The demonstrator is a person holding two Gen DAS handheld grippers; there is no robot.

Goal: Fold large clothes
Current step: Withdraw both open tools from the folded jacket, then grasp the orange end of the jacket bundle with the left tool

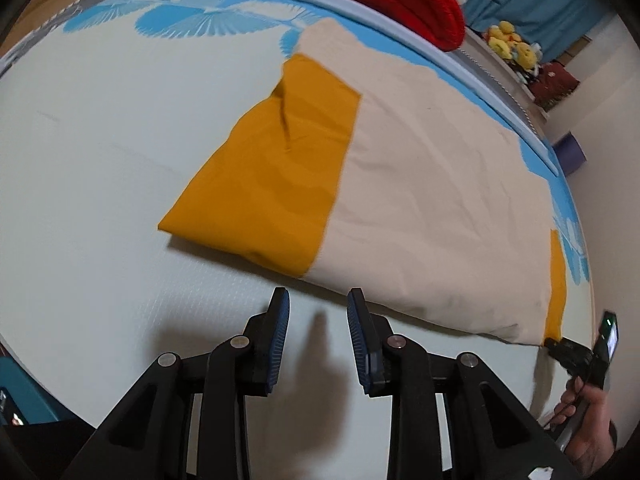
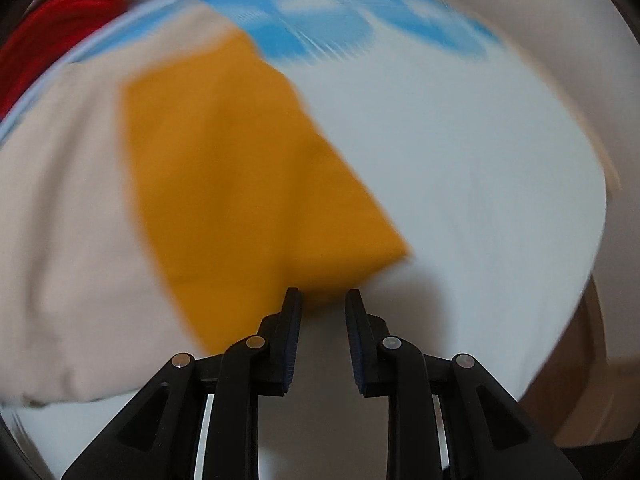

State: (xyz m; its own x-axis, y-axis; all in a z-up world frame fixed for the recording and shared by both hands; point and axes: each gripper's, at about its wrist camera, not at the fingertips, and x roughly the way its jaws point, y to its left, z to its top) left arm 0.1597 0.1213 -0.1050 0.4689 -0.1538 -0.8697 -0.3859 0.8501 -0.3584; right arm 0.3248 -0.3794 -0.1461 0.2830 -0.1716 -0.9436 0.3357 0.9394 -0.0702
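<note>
- My left claw (image 1: pixel 318 304) is spread with nothing in it, hanging just off the near edge of the garment (image 1: pixel 420 200).
- My right claw (image 2: pixel 322 300) is spread too, bare, at the orange sleeve's (image 2: pixel 248 184) near corner.
- The cream garment lies flat on the bed (image 1: pixel 100 140), long axis along its far edge, orange sleeves at either end.
- I judge a fold is between grips; next, pinch both near corners and carry them over.
</note>
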